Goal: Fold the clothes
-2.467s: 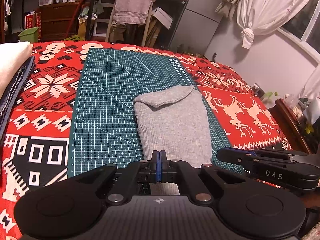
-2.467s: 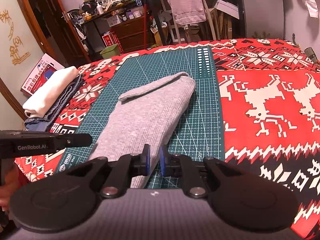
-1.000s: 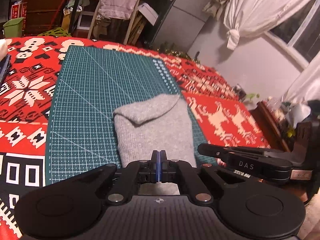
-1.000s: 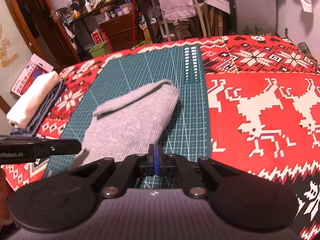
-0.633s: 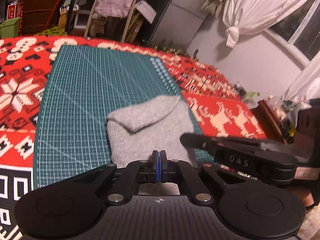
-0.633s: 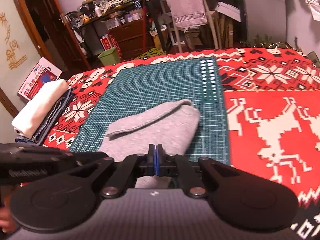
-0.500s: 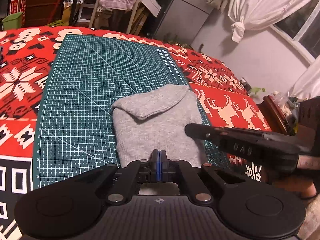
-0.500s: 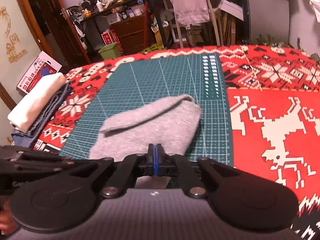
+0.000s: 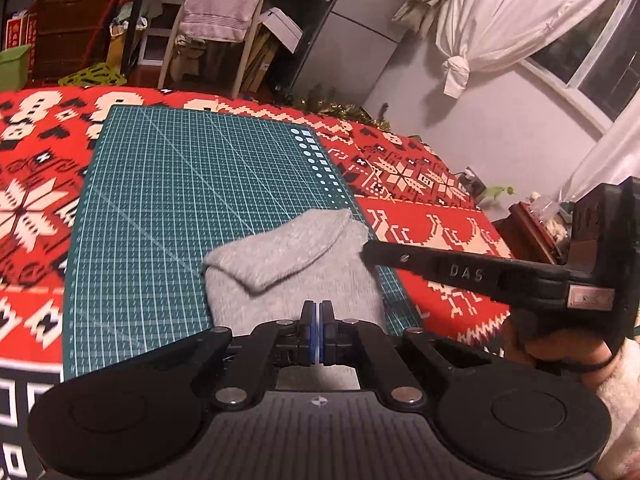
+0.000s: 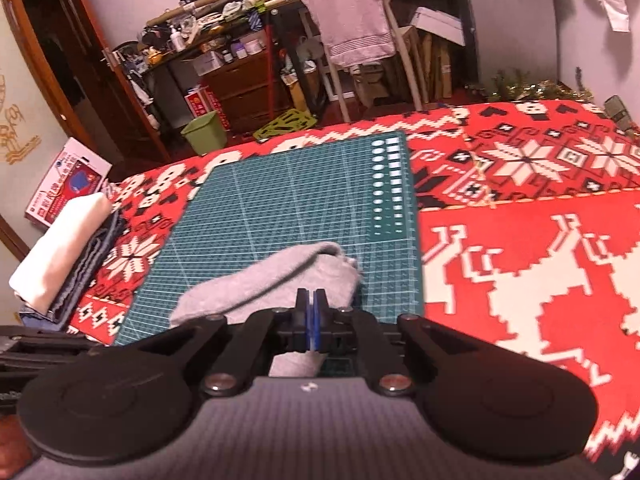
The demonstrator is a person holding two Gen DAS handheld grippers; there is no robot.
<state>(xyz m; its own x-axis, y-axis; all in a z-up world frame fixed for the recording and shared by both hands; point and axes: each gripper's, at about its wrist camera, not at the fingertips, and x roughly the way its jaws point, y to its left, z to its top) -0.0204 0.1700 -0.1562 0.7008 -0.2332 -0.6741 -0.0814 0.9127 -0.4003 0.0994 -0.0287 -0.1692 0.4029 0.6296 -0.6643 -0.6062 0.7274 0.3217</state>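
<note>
Mostly the frames are filled by one red blanket (image 9: 420, 184) with white and black knitted patterns, which covers the whole surface from the left edge to the right edge. On it lies one green cutting mat (image 9: 180, 184) with a white grid; in the left wrist view it takes the centre and left of the frame, in the right wrist view the centre. One grey folded garment (image 9: 288, 264) lies on the lower right part of the mat, close to the mat's right edge, with one flap turned over at its far end. In the right wrist view the same garment (image 10: 280, 276) sits just above the fingers at the lower centre.

At the left edge of the right wrist view there is one stack of folded clothes (image 10: 60, 256), a white piece on top of dark blue ones, well apart from the grey garment. At the top of both frames one chair with one pink towel (image 10: 352, 28) over its back stands behind the blanket.

Two grippers are seen. The left gripper (image 9: 319, 332) is at the bottom centre of its view, its two fingers pressed together on the near edge of the grey garment. The right gripper (image 10: 310, 320) has also its two fingers closed together on the near edge of the garment; in the left wrist view its black body reaches in from the right, held by one hand (image 9: 560, 352)
</note>
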